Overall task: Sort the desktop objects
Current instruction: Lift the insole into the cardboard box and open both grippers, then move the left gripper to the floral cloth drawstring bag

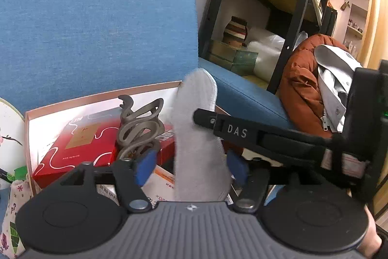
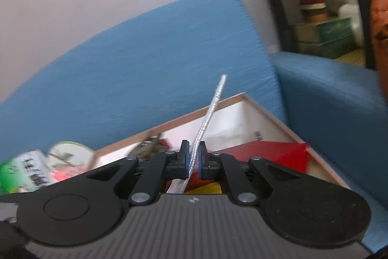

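A grey insole (image 1: 196, 137) stands on edge between my left gripper's (image 1: 191, 166) blue pads, which stand apart from its faces. My right gripper (image 2: 192, 163) is shut on the same insole (image 2: 208, 118), seen edge-on; its black arm marked DAS (image 1: 254, 135) crosses the left wrist view. Below lies a shallow white box (image 1: 101, 101) with a pink rim. It holds a red box (image 1: 80, 145) and a grey hair claw clip (image 1: 140, 128). The box (image 2: 242, 118) and red box (image 2: 269, 152) show in the right wrist view too.
A blue sofa back (image 1: 97, 40) rises behind the box. A round embroidered fan (image 1: 9, 137) and a floral pouch (image 1: 12, 217) lie at left. A green packet (image 2: 21, 171) lies left of the box. A rust jacket (image 1: 303, 89) and a dark metal shelf (image 1: 295, 23) stand at right.
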